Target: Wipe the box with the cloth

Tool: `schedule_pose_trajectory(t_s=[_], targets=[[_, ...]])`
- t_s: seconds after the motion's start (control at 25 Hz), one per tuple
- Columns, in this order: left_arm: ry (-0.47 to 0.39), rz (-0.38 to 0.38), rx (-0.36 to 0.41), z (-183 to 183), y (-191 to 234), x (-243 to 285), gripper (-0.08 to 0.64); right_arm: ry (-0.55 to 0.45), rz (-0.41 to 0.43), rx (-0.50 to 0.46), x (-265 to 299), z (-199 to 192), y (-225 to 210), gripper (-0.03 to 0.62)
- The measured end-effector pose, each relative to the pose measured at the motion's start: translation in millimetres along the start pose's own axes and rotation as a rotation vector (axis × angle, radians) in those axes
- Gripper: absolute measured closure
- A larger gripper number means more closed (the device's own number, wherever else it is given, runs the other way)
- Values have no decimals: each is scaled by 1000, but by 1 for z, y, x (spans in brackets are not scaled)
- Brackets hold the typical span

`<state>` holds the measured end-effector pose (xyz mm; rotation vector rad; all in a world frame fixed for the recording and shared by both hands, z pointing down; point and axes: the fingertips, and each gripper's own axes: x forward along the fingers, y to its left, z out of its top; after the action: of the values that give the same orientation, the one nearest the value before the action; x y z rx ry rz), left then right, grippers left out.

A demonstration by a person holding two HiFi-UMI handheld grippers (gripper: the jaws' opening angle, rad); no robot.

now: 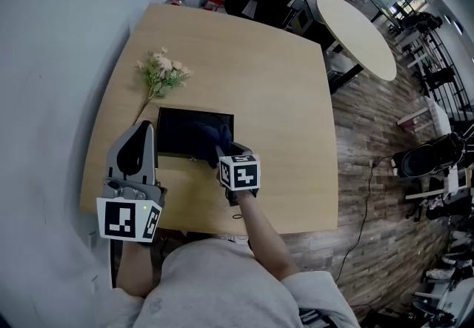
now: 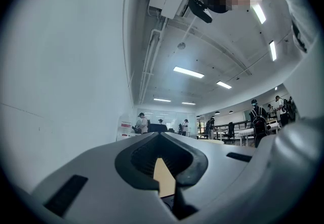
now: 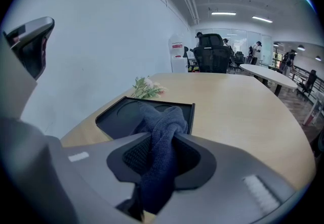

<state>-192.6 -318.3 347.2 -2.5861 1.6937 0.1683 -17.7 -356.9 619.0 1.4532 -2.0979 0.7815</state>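
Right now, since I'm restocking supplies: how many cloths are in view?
1: a dark blue cloth, clamped in the right tongs, trailing into the black box. None seen elsewhere.

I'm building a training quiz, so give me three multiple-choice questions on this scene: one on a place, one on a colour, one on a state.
1. Where are the flowers?
A) on the table, past the box's far-left corner
B) in the box
C) on the floor
2. The cloth's colour?
A) white
B) red
C) dark blue
3. The right tongs are:
A) open
B) shut on the cloth
C) shut on the flowers
Answers: 1A, they lie on bare wood; 2C, dark blue in the right gripper view; 3B, the cloth is pinched between them.
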Motion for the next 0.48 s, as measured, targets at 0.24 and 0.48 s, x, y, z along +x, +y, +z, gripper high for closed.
schedule_pose_trajectory(t_s=[0.24, 0.48], targets=[[-3, 20, 9, 0, 2, -6, 552, -40, 36, 18, 2, 1, 1, 476], [-14, 31, 24, 9, -10, -18, 552, -147, 92, -11, -27, 17, 15, 474]])
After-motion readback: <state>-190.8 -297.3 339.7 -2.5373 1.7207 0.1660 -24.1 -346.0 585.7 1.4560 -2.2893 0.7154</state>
